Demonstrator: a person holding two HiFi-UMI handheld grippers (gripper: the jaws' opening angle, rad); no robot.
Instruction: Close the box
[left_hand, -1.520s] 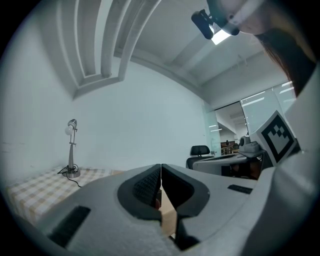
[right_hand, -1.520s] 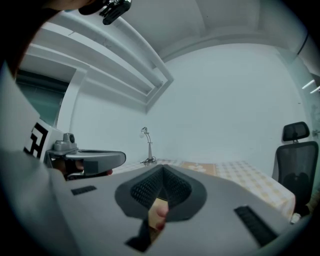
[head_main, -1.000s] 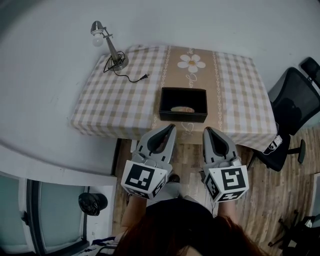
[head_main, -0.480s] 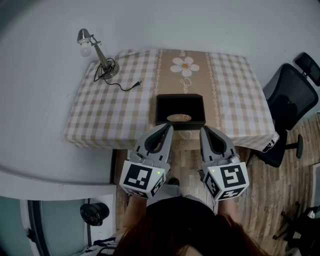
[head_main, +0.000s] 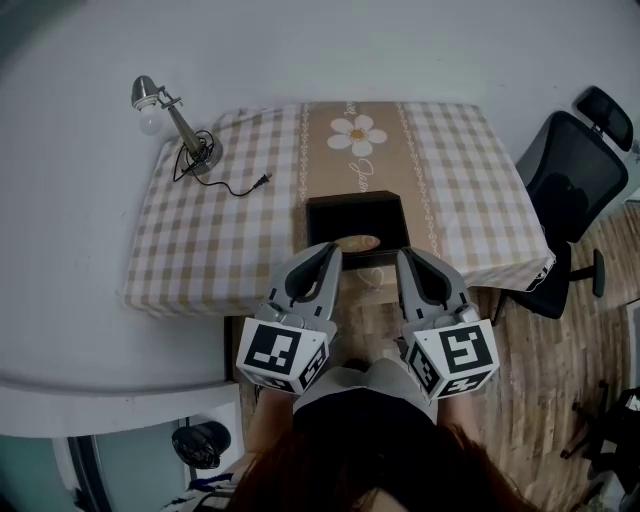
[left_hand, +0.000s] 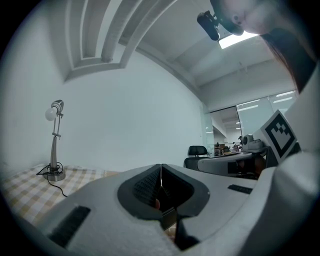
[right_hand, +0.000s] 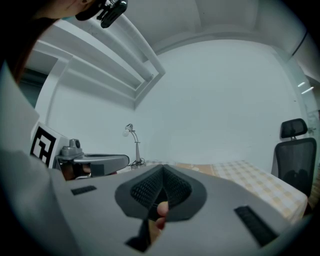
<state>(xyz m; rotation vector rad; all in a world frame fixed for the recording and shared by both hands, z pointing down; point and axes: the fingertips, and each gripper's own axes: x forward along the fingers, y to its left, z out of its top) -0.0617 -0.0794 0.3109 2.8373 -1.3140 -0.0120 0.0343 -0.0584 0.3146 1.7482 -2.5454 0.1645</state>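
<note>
Dim, even indoor light, strong fisheye bending, dark vignetted corners

From my seat I see a table (head_main: 200, 285) under a beige-and-white checked cloth (head_main: 220, 240). A plain tan runner (head_main: 372, 175) goes down the middle of the cloth, with a white daisy (head_main: 357, 132) printed near its far end. A silver desk lamp (head_main: 170, 115) stands on the far left corner, head tilted outward. Its black cord (head_main: 232, 186) trails loose across the cloth and ends in an unplugged plug (head_main: 263, 180). A black office chair (head_main: 565, 190) sits just beside the table's right edge on a wood-plank floor (head_main: 540, 390). At lower left I make out a dark round object (head_main: 200, 443) I cannot identify.
</note>
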